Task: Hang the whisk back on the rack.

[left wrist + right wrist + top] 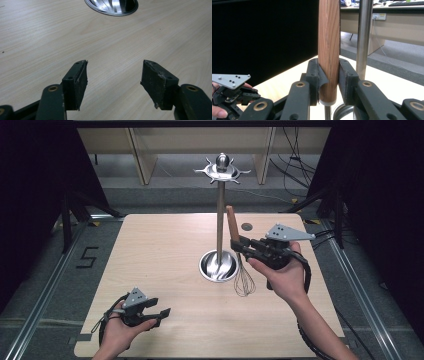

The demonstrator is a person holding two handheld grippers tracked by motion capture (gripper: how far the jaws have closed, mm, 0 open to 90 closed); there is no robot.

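A whisk with a wooden handle (232, 223) (329, 50) and a wire head (243, 280) hangs upright in the air, handle up. My right gripper (239, 243) (329, 82) is shut on the handle's lower part, pads pressed on both sides. Just left of it stands a steel utensil stand: a round base (218, 265) (112, 6), a tall pole (220, 220) (363, 37) and a hooked top ring (222, 170). My left gripper (161, 315) (113, 82) rests low over the table's near left, jaws open, nothing between them.
The light wooden table (165, 250) has a small dark round mark (247, 226) at the back right. Black curtains flank both sides, with metal floor rails (50, 285) and cables beyond the table. In the right gripper view the left gripper (239, 96) is at lower left.
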